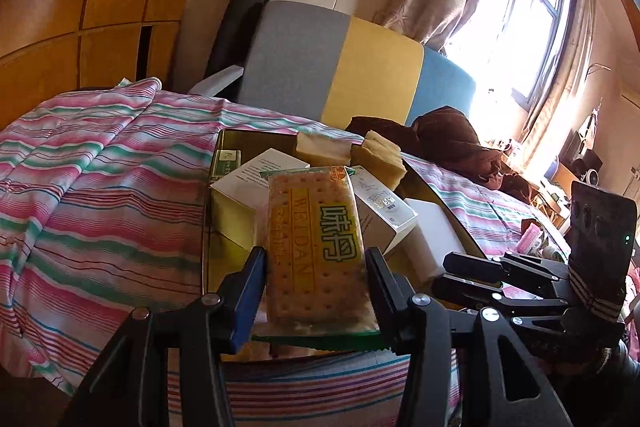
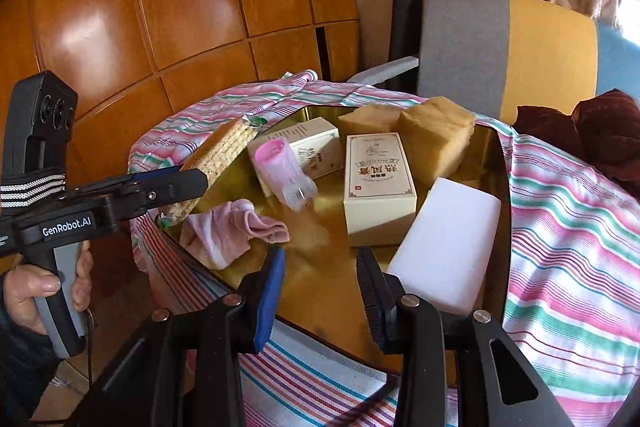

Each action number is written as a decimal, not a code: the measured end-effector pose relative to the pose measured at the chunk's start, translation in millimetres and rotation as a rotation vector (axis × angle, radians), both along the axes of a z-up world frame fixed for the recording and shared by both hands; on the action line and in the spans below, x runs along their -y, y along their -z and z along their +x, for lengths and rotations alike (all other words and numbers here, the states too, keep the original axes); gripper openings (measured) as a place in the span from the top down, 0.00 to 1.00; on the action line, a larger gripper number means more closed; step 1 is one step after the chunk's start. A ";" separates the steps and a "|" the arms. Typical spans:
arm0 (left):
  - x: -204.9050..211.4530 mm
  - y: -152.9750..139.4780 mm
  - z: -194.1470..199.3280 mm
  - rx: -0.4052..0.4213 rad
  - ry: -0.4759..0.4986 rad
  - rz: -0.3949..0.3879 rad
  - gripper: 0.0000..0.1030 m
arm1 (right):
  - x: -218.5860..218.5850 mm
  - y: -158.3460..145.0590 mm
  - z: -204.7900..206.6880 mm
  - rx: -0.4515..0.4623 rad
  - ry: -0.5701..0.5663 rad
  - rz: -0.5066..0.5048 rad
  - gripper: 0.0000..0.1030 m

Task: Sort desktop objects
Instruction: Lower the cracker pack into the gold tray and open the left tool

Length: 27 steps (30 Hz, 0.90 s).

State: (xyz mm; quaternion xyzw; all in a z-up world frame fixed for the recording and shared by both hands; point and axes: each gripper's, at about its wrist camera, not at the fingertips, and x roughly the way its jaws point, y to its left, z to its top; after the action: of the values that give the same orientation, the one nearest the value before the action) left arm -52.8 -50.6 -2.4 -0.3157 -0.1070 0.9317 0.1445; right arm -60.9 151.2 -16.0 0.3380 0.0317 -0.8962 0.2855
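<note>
My left gripper [image 1: 316, 261] is shut on a yellow cracker packet [image 1: 316, 239], held above the near left edge of a gold tray [image 1: 218, 147]. From the right wrist view the packet [image 2: 220, 155] tilts up out of the left gripper [image 2: 192, 183], which a hand holds. My right gripper [image 2: 320, 265] is open over the tray's [image 2: 320, 235] near rim with nothing between its fingers. On the tray lie a pink bottle [image 2: 280, 167], a pink sock [image 2: 236, 227], two cream boxes [image 2: 376, 183] [image 2: 316, 147], two yellow sponges [image 2: 436, 139] [image 2: 368, 119] and a white foam block [image 2: 444, 243].
A pink, green and white striped cloth [image 2: 568, 247] covers the surface under the tray. A chair with a grey, yellow and blue back [image 2: 508, 47] stands behind. Brown fabric [image 2: 600, 131] lies at the right. A wooden wardrobe [image 2: 180, 7] fills the left.
</note>
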 end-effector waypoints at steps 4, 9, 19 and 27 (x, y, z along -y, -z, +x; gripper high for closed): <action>-4.0 -4.8 0.8 -0.012 0.009 -0.004 0.51 | -7.3 -0.3 2.0 -0.001 0.022 -0.015 0.61; -19.2 -6.3 -7.6 0.005 0.025 -0.007 0.51 | -14.5 -2.4 8.3 -0.017 0.043 -0.023 0.61; -54.8 -7.7 -28.0 0.051 0.060 -0.008 0.51 | -33.7 -2.9 18.5 -0.026 0.087 -0.050 0.58; -67.0 9.0 -28.2 0.111 0.012 0.004 0.51 | -51.0 -1.6 19.9 -0.021 0.124 -0.083 0.56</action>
State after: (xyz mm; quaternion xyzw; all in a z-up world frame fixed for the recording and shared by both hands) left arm -81.1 16.5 -11.4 -0.3673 -0.1148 0.9116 0.1444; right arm -40.9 202.3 -14.4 0.3177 -0.0235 -0.9162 0.2430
